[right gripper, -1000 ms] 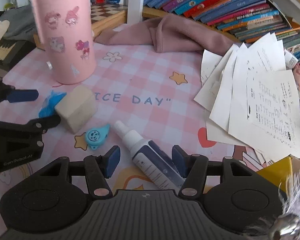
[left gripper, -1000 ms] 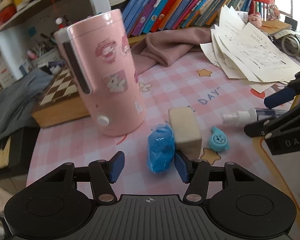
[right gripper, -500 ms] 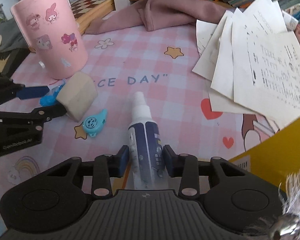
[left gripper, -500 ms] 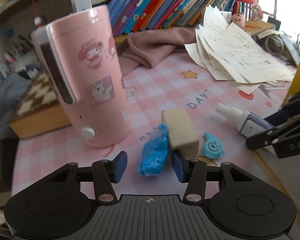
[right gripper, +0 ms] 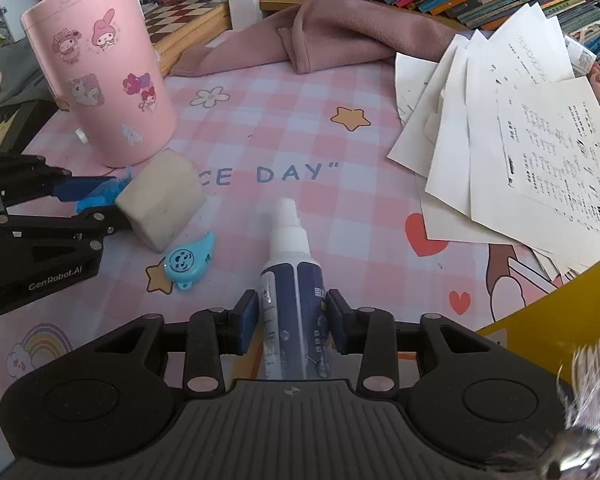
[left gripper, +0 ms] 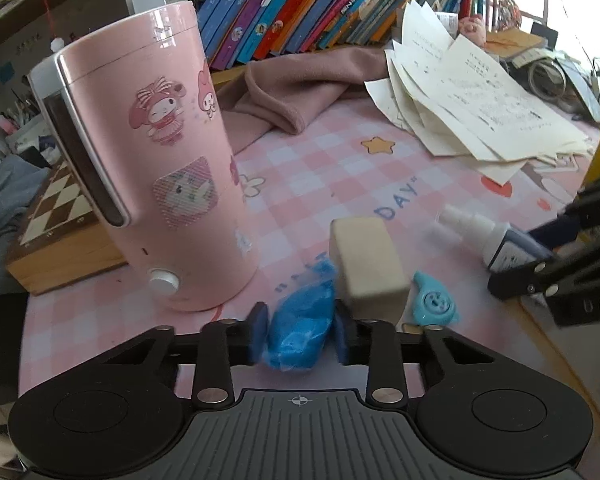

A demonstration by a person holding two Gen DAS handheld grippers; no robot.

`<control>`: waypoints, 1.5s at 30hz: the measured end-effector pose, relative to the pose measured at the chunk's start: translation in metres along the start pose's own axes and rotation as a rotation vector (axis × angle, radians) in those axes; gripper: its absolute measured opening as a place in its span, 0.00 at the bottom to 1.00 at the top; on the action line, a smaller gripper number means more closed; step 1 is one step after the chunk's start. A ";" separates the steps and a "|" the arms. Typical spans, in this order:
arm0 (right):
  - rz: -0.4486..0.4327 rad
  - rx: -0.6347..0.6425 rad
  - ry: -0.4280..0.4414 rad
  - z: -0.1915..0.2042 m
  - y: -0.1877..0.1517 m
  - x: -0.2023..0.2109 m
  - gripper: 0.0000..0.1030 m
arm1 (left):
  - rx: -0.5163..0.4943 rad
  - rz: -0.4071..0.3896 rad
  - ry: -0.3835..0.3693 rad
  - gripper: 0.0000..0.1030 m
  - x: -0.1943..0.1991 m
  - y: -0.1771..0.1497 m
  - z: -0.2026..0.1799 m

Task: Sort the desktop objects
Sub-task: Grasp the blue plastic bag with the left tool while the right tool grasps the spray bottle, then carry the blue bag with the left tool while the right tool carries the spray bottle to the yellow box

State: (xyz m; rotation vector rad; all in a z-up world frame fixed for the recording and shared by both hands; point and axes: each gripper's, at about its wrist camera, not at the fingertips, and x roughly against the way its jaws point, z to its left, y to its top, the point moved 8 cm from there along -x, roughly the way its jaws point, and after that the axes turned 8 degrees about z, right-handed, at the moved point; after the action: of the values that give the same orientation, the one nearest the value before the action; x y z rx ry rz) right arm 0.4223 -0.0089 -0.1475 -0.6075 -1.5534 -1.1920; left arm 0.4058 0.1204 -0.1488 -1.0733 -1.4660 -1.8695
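Your left tool (left gripper: 300, 330) is drawn in narrow on the blue wad (left gripper: 300, 326), one pad pressed against each side of it, low over the pink checked surface (left gripper: 340, 168). Your right tool (right gripper: 292, 320) grips the spray bottle (right gripper: 292, 280) by its dark lower body, pads tight on both flanks, with the white nozzle pointing straight away from you along the fingers. From the right wrist view, your left tool reaches in from the left edge, lying nearly level with the surface.

Just past the wad, touching your left tool's right pad, sits the beige block (left gripper: 366, 264). Beside the block lies the small blue clip (left gripper: 434, 302) with a face on it, between the two tools. Left of the wad stands the pink cup (left gripper: 152, 152), upright, close to the block. A yellow box (right gripper: 560, 308) corner shows at your right.

Further back, loose papers (right gripper: 520, 132) fan out on the right side of the surface, and a pink cloth (right gripper: 320, 36) lies bunched at the rear. A chessboard (left gripper: 56, 204) sits behind the cup, and a row of books (left gripper: 320, 4) leans along the shelf at the back.
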 end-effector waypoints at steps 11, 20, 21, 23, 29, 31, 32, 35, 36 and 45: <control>0.018 -0.048 0.078 0.009 -0.015 0.015 0.29 | 0.107 -0.022 -0.010 0.22 0.045 -0.027 0.004; -0.065 -0.036 0.127 0.027 -0.030 0.056 0.29 | 0.184 -0.094 -0.031 0.22 0.104 -0.043 0.000; -0.069 -0.033 0.129 0.029 -0.033 0.061 0.29 | 0.201 -0.101 -0.044 0.22 0.111 -0.046 -0.002; -0.080 -0.013 0.134 0.034 -0.039 0.073 0.29 | 0.219 -0.097 -0.073 0.21 0.121 -0.051 -0.007; -0.164 0.036 0.122 0.049 -0.056 0.114 0.29 | 0.224 -0.174 -0.069 0.21 0.162 -0.060 -0.017; -0.186 0.033 0.116 0.052 -0.066 0.124 0.29 | 0.251 -0.184 -0.079 0.21 0.174 -0.066 -0.018; -0.198 0.030 0.111 0.054 -0.071 0.129 0.29 | 0.254 -0.189 -0.084 0.21 0.179 -0.068 -0.019; -0.227 0.020 0.090 0.056 -0.089 0.142 0.29 | 0.250 -0.209 -0.085 0.21 0.197 -0.078 -0.024; -0.229 0.012 0.083 0.056 -0.096 0.145 0.29 | 0.257 -0.211 -0.096 0.21 0.202 -0.083 -0.026; -0.259 -0.027 0.074 0.068 -0.139 0.176 0.29 | 0.265 -0.204 -0.186 0.21 0.231 -0.115 -0.049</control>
State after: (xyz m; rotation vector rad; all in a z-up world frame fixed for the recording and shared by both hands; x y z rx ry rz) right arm 0.2173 -0.0327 -0.0352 -0.3825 -1.5890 -1.4146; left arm 0.1753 0.1195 -0.0228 -1.0217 -1.9332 -1.6781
